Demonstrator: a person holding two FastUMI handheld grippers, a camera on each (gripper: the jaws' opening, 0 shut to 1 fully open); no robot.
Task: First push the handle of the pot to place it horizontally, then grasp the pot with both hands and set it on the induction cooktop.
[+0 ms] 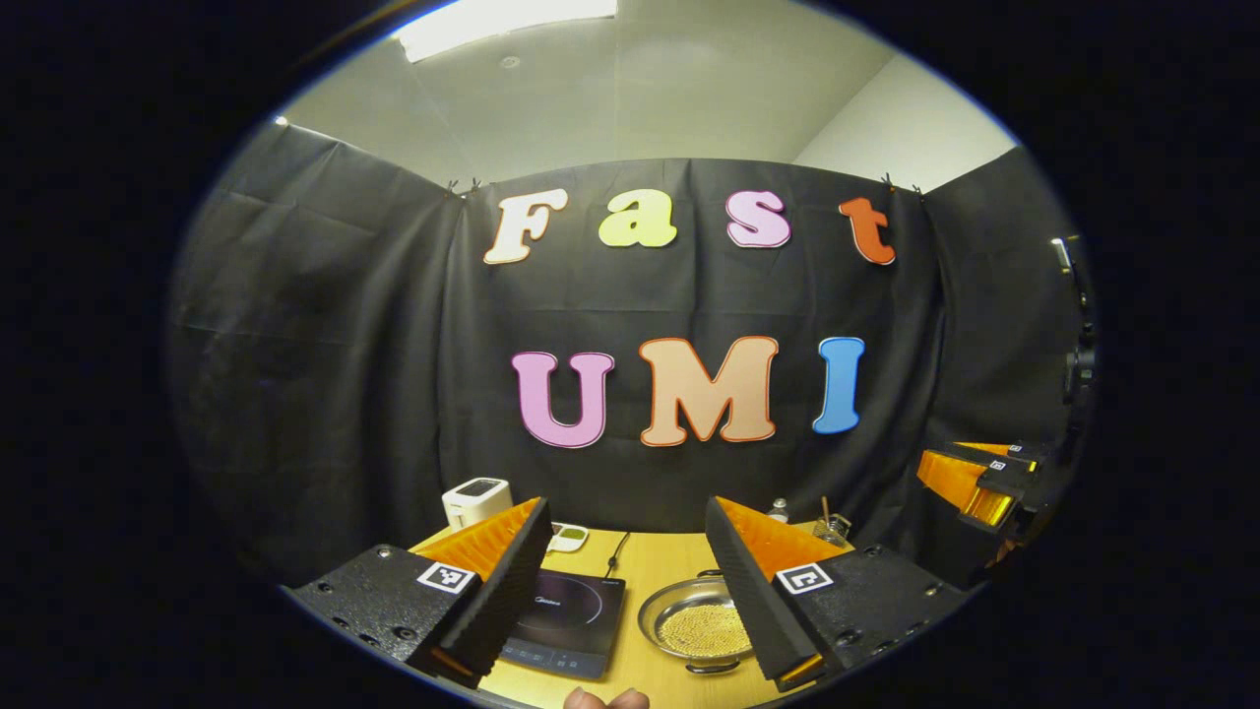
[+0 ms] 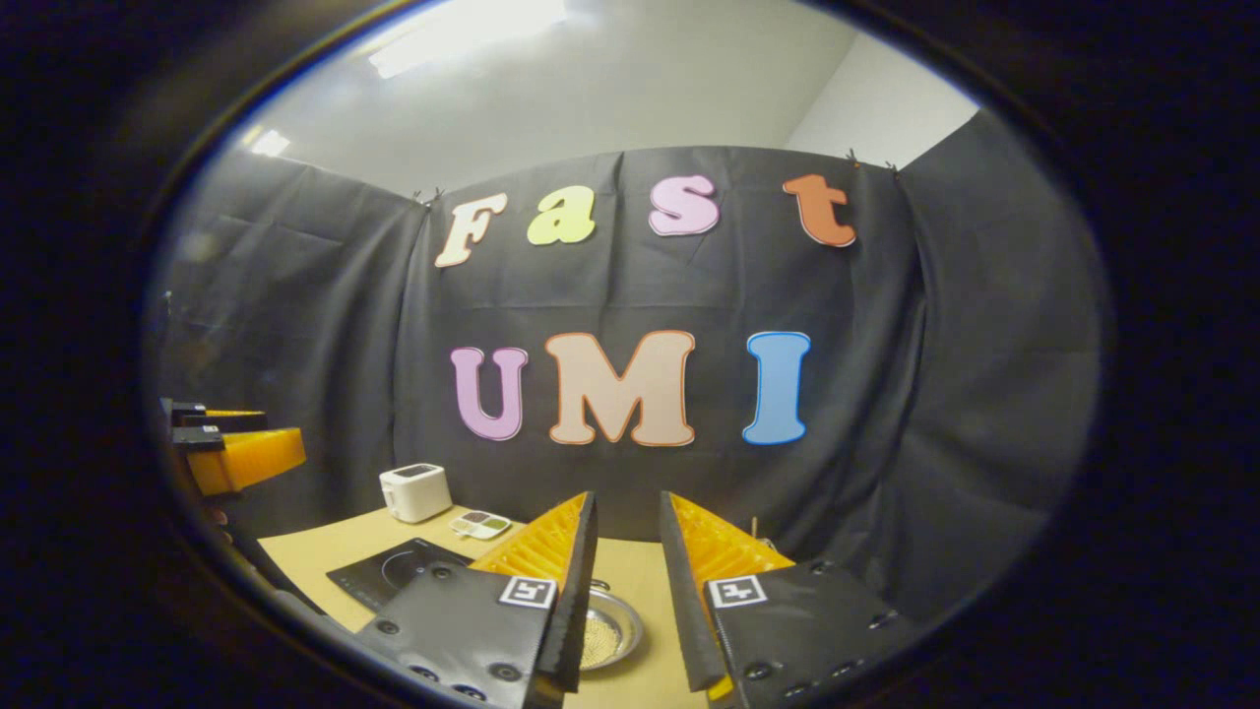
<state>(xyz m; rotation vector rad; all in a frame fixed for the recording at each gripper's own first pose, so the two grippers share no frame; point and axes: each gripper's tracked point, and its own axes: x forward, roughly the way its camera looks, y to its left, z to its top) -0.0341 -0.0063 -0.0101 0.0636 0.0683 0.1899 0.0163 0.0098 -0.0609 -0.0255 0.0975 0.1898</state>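
Observation:
A shallow steel pot (image 1: pixel 694 622) with golden beads inside sits on the wooden table (image 1: pixel 664 561), just right of the black induction cooktop (image 1: pixel 566 615). One small pot handle (image 1: pixel 711 573) points to the far side and another (image 1: pixel 714 668) to the near side. My left gripper (image 1: pixel 625 504) hovers above the table's front, open wide and holding nothing. In the right gripper view the pot (image 2: pixel 612 630) shows low between the fingers, with the cooktop (image 2: pixel 394 571) to its left. My right gripper (image 2: pixel 628 497) is open with a narrow gap and holds nothing.
A white toaster (image 1: pixel 476 500) and a small white device (image 1: pixel 568 536) stand at the back left of the table. A bottle (image 1: pixel 779 509) and a jar (image 1: pixel 832 530) stand at the back right. The other gripper (image 1: pixel 984 483) hangs off to the right. A fingertip (image 1: pixel 605 699) shows at the bottom.

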